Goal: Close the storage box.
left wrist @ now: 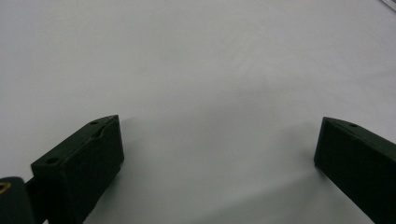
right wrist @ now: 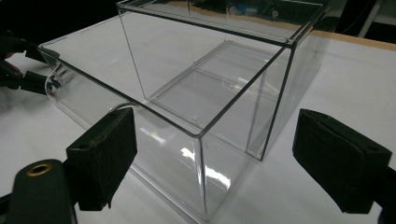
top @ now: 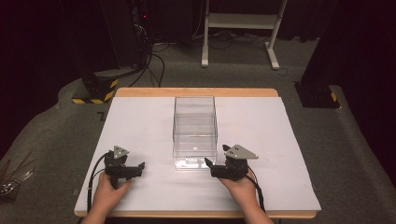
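- The table (top: 140, 121), under its white sheet, carries one thing: a clear box (top: 195, 133) standing mid-table, its long side running away from the person.
- That box is open on top and looks empty; in the right gripper view its near corner (right wrist: 201, 135) sits right between the jaws, just ahead of them.
- The right gripper (top: 208, 163) is the closer one, close by the box's near right corner with its tips pointing left along the front edge, at a flat clear flap (top: 189, 162) lying on the sheet there.
- Its jaws stand wide apart, holding nothing.
- The left gripper (top: 141, 166) waits well off to the box's left, pointing right toward it; its own view shows bare white sheet (left wrist: 196, 70) between spread, empty jaws.
- My read: the right hand goes first, pushing forward and left onto that corner.
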Motion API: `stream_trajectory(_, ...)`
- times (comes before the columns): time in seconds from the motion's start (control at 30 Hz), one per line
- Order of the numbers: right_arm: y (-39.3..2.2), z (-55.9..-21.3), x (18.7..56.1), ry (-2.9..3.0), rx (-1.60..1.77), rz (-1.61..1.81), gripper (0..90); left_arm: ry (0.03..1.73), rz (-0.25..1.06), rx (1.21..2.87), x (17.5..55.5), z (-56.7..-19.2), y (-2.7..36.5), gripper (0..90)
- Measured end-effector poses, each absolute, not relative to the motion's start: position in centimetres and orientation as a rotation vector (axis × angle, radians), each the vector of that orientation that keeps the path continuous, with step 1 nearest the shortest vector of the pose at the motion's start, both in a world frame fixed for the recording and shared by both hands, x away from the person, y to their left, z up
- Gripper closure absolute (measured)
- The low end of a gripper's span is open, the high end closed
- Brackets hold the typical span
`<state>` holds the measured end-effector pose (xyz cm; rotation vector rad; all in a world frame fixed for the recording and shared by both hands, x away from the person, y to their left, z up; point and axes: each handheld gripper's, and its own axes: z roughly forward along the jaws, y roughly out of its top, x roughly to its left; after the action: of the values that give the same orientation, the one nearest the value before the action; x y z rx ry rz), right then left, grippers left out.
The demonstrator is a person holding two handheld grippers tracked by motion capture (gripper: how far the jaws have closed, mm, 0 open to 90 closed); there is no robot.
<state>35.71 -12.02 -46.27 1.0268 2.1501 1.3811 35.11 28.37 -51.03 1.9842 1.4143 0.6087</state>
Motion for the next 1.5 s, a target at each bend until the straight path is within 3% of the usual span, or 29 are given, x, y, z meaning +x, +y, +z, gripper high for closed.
stream_trajectory(1.5,-11.3,-46.5,39.5,2.09,1.106,1.374,14.4,1.414,0.61,1.983,35.1,-51.0,28.4,1.7)
